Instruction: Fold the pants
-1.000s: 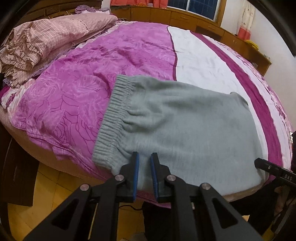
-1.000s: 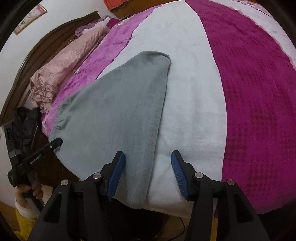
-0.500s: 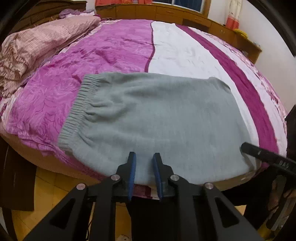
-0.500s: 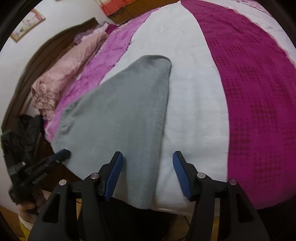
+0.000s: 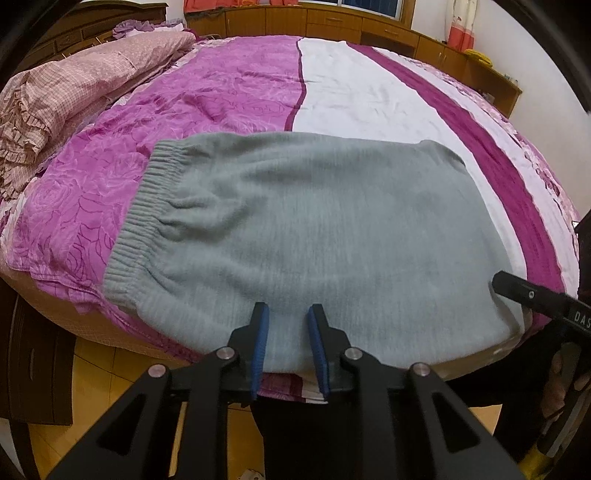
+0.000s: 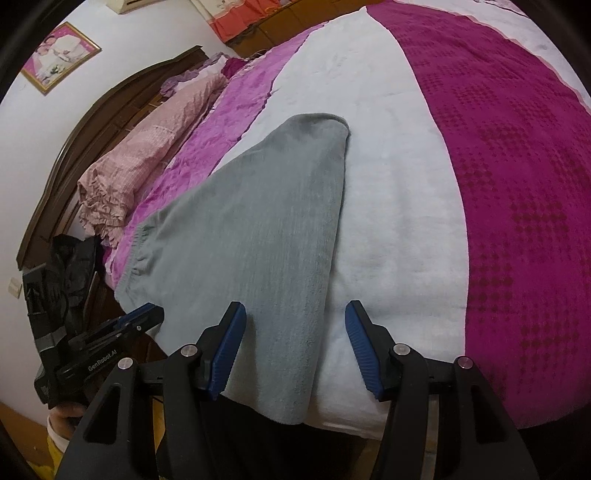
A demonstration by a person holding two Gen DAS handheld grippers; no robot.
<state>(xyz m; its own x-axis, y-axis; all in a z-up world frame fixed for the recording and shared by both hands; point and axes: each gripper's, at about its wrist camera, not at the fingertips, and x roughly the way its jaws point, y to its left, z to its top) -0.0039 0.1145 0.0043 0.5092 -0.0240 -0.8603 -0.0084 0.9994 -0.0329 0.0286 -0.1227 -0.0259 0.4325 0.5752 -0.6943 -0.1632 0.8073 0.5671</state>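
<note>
One pair of grey pants [image 5: 325, 236] lies folded flat on the bed [image 5: 229, 96]. The left tool [image 5: 286, 332], jaws narrow and just opening, and the right tool [image 6: 295, 347], jaws wide, hold nothing.

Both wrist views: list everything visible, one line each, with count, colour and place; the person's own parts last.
pants: one, grey, folded flat at the bed's near edge, waistband to the left in the left view.
bedspread: one, purple, white and magenta bands, covers the bed.
quilt: one, pink check, bunched by the headboard.
headboard: one, dark wood, at the wall.
picture: one, gold frame, on the white wall.
cabinets: a row, light wood, beyond the bed.
floor: yellow wood, below the bed.
left gripper: black, blue pads, open over the pants' near edge.
right gripper: black, blue pads, open astride the pants' right edge.
hand: one, under the left gripper.
</note>
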